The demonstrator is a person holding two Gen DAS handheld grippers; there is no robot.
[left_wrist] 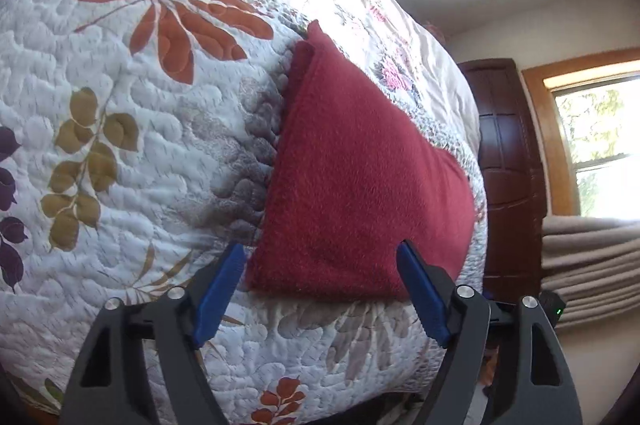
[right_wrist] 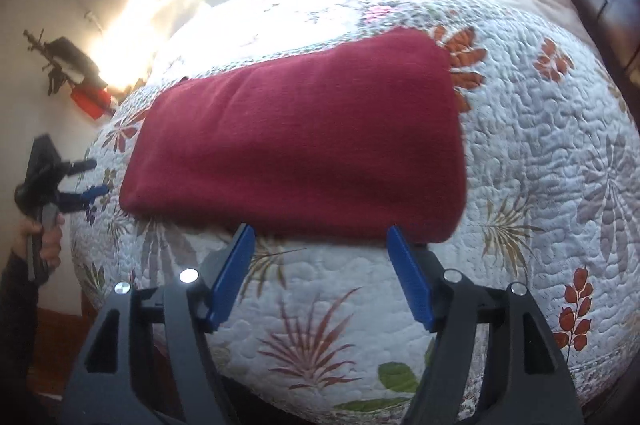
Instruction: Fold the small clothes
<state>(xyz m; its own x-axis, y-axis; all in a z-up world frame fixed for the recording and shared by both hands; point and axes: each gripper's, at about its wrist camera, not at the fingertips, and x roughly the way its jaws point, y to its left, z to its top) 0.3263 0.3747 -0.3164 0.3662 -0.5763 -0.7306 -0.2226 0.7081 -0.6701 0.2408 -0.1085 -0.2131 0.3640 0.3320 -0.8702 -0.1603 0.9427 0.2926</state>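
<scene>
Dark red fleece cloth (right_wrist: 296, 141) lies folded flat on the quilted bed (right_wrist: 540, 153), doubled edges stacked. Left claw (left_wrist: 320, 265) and right claw (right_wrist: 322, 237) both gape empty at its near edge, likely placed for another fold.

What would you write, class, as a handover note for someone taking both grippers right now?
Left gripper: open, empty, at one short end of the red garment.
Right gripper: open, empty, at the garment's near long edge.
Garment lies folded into a flat rectangle on the floral quilt; layered edges show at its far end.
Done: at least one fold.
Left: probably another fold across its length.
</scene>
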